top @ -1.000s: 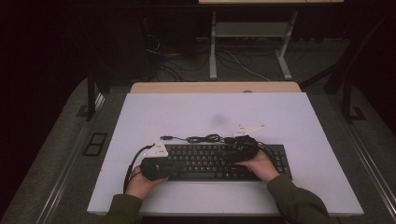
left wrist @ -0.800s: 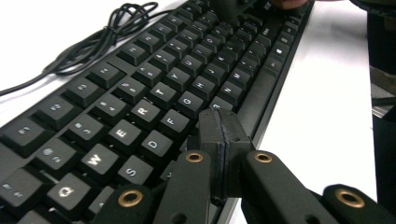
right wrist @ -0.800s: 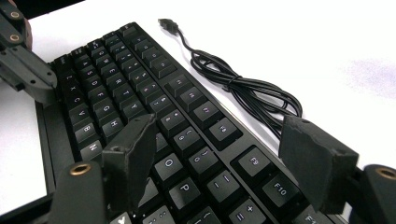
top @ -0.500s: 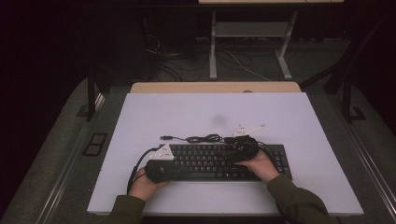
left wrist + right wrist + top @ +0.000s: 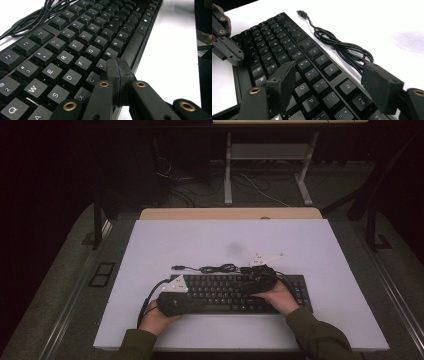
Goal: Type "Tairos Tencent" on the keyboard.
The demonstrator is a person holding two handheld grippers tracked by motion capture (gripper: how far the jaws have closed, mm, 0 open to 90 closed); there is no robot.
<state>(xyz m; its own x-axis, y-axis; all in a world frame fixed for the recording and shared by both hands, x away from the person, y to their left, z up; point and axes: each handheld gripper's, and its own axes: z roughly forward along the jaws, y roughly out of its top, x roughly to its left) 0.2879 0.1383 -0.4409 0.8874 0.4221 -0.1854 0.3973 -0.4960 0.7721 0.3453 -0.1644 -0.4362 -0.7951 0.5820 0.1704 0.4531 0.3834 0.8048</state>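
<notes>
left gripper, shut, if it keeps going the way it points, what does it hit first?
Likely the keyboard: the left gripper has its jaws closed, tips low over the bottom letter row near the space bar. Whether the tips already touch is unclear.

A black keyboard [image 5: 225, 292] lies flat on the white worktop [image 5: 200, 245], long side across, near the person's edge — its keys carry white letters and face up. Its thin black cable [image 5: 342, 47] lies in a loose bundle on the worktop just behind the top row, tied at the middle — the plug [image 5: 300, 13] rests free.
</notes>
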